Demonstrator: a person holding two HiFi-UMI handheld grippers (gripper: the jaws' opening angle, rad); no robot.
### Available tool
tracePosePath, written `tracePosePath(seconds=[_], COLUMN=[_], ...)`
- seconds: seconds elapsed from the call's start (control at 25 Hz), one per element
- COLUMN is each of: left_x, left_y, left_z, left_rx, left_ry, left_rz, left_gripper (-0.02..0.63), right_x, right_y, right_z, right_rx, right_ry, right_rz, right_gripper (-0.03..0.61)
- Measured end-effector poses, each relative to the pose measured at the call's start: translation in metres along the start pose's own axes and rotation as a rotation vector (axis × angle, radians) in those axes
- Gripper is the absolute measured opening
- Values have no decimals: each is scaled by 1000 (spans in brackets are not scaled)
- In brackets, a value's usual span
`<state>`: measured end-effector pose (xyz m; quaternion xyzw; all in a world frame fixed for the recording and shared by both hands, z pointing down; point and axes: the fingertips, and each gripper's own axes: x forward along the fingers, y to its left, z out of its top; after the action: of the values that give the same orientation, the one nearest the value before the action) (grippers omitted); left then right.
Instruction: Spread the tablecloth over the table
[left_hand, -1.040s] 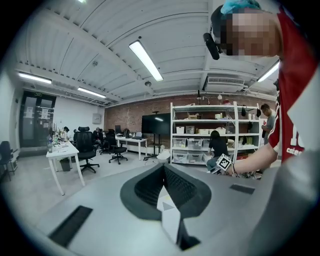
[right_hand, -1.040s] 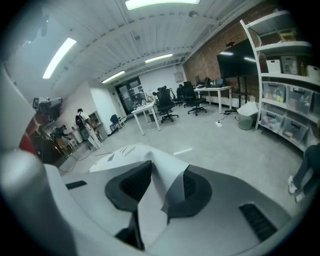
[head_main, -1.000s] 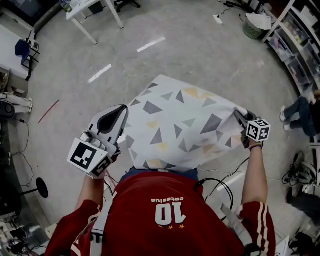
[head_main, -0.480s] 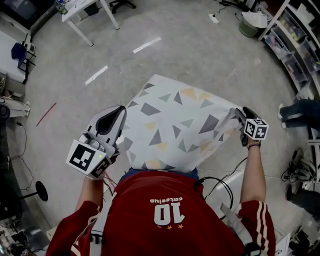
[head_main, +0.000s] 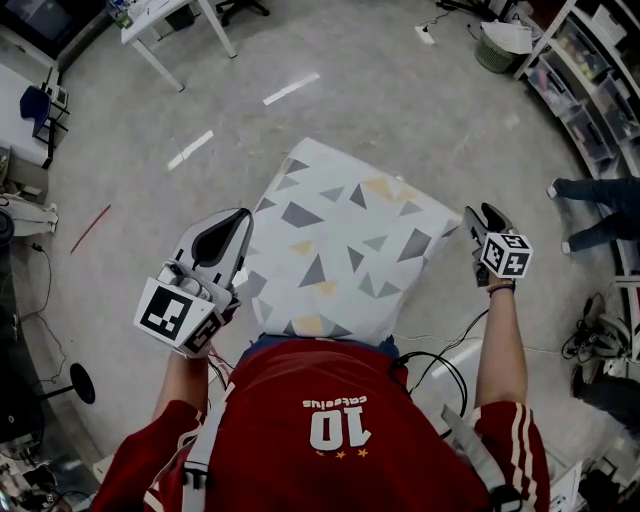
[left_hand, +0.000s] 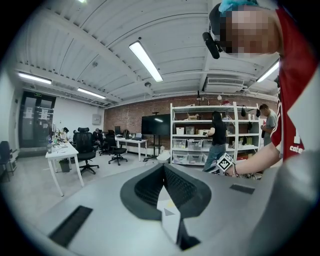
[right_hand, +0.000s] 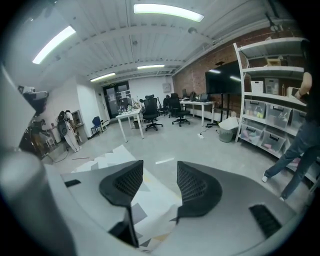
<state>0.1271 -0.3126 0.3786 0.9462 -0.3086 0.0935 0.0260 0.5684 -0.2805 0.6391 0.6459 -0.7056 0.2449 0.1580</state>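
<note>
The tablecloth (head_main: 340, 255), white with grey and yellow triangles, lies draped in front of me; the table beneath it is hidden. My left gripper (head_main: 228, 238) is shut on the cloth's left edge. In the left gripper view a strip of cloth (left_hand: 169, 212) is pinched between the closed jaws of the left gripper (left_hand: 162, 170). My right gripper (head_main: 482, 222) hangs open just off the cloth's right corner, not touching it. In the right gripper view the right gripper (right_hand: 156, 172) has its jaws spread, with nothing between them. The cloth (right_hand: 150, 205) lies below them.
A white table (head_main: 175, 20) stands on the floor at the top left. Shelves with bins (head_main: 600, 90) line the right side, with a bin (head_main: 500, 50) near them. A person's legs (head_main: 590, 195) stand at the right. Cables (head_main: 440, 365) run by my feet.
My right gripper opened, let go of the cloth's right corner and rose slightly. The cloth's right side dropped and drew in. My left gripper stayed put.
</note>
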Motion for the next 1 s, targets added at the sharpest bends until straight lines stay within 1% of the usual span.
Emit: tracePosePath(seconds=[0.24, 0.36, 0.52, 0.72, 0.88, 1.0], left_x=[-15, -24, -38, -52, -58, -61], left_y=[9, 12, 20, 23, 25, 22], left_z=[1, 3, 10, 21, 28, 35], left_rx=[-8, -2, -13, 2, 2, 24], left_ry=[-23, -40, -70, -96, -130, -149], left_rz=[16, 8, -1, -24, -53, -73], left_gripper=[6, 6, 6, 6, 6, 6], right_x=[-18, -35, -65, -102, -127, -146], right_y=[35, 65, 115, 173, 222, 261], right_z=[26, 44, 72, 103, 130, 150], right_rx=[9, 8, -2, -3, -6, -29], right_ry=[-108, -172, -256, -356, -440, -505], right_rz=[-80, -93, -104, -98, -77, -50], right_gripper=[206, 206, 200, 159, 122, 91])
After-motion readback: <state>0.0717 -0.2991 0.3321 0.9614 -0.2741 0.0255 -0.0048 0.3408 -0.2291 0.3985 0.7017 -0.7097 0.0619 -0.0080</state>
